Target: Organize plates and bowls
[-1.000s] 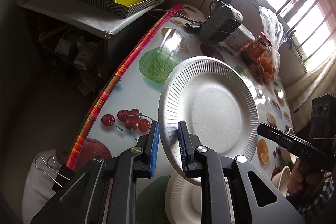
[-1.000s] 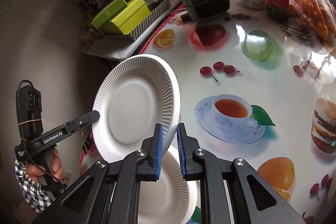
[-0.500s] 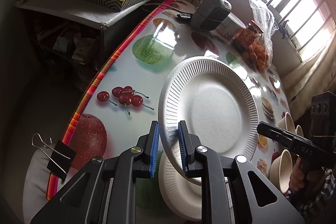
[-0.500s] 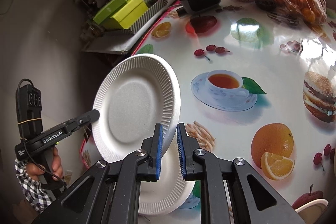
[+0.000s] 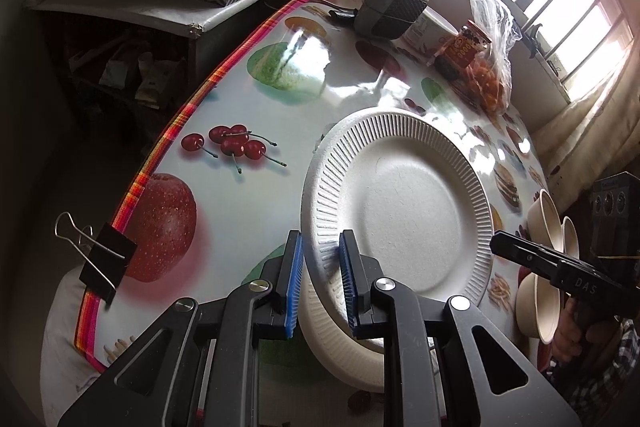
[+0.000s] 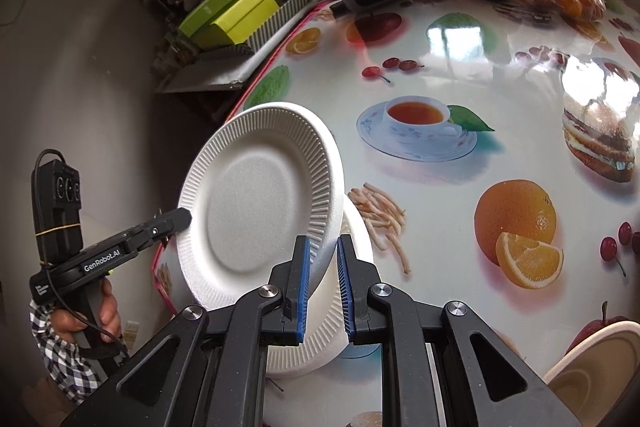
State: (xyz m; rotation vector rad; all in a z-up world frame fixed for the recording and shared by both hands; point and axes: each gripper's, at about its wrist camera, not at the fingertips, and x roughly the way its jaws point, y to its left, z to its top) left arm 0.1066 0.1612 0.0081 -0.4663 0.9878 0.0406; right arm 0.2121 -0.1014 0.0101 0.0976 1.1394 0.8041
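Fruit-print tabletop; both claws, left claw and right claw, clamped on tilted paper plate, stacking over lower plate; next, level, lower, release.

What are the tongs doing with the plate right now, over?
Left tongs and right tongs both pinch the tilted paper plate by opposite rims. Second plate lies right beneath it. Bowls wait to the right. Nothing blocking.

A white paper plate, tilted up, sits between the blue pads of the left gripper at six o'clock. The right gripper meets its rim at four o'clock. A second plate lies beneath. Beige bowls stand at three o'clock on the fruit-print table.
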